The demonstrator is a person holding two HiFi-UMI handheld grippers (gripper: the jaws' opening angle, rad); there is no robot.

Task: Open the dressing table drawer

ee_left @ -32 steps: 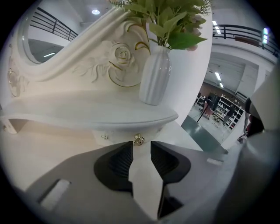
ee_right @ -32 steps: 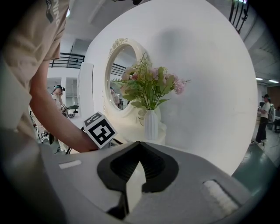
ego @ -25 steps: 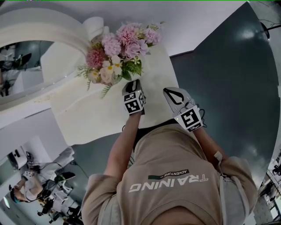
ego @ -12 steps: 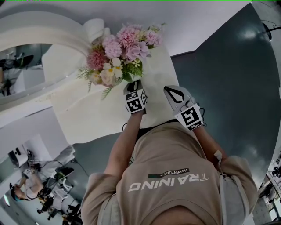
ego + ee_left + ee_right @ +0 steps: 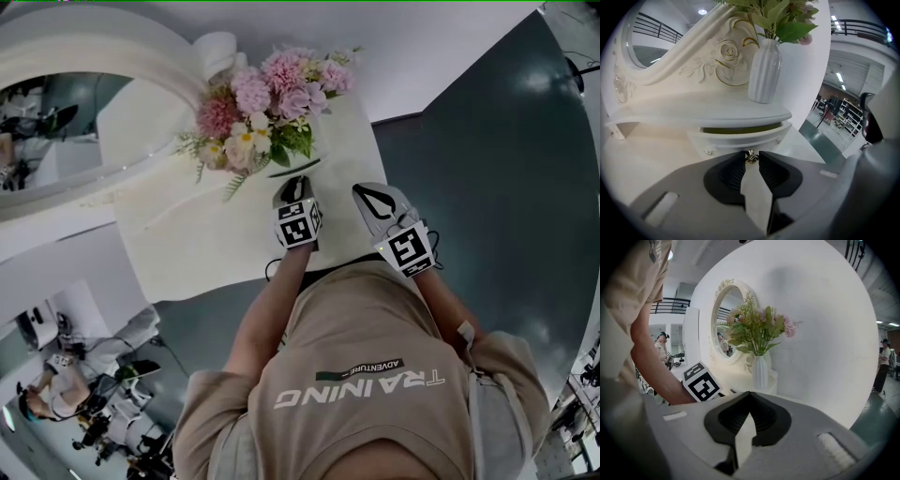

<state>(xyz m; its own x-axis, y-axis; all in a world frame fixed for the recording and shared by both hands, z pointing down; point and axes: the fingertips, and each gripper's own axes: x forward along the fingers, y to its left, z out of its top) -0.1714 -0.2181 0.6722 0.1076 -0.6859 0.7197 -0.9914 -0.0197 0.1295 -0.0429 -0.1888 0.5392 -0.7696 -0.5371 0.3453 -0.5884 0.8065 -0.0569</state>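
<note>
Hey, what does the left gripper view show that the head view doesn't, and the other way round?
Only the left gripper view: the drawer slightly open under the tabletop, its small metal knob pinched between the left gripper's jaws, and the white vase's ribbed side. Only the head view: the person's beige shirt, the marker cube on the right gripper, and the pink bouquet from above. Both: the white dressing table, its mirror and green leaves.
</note>
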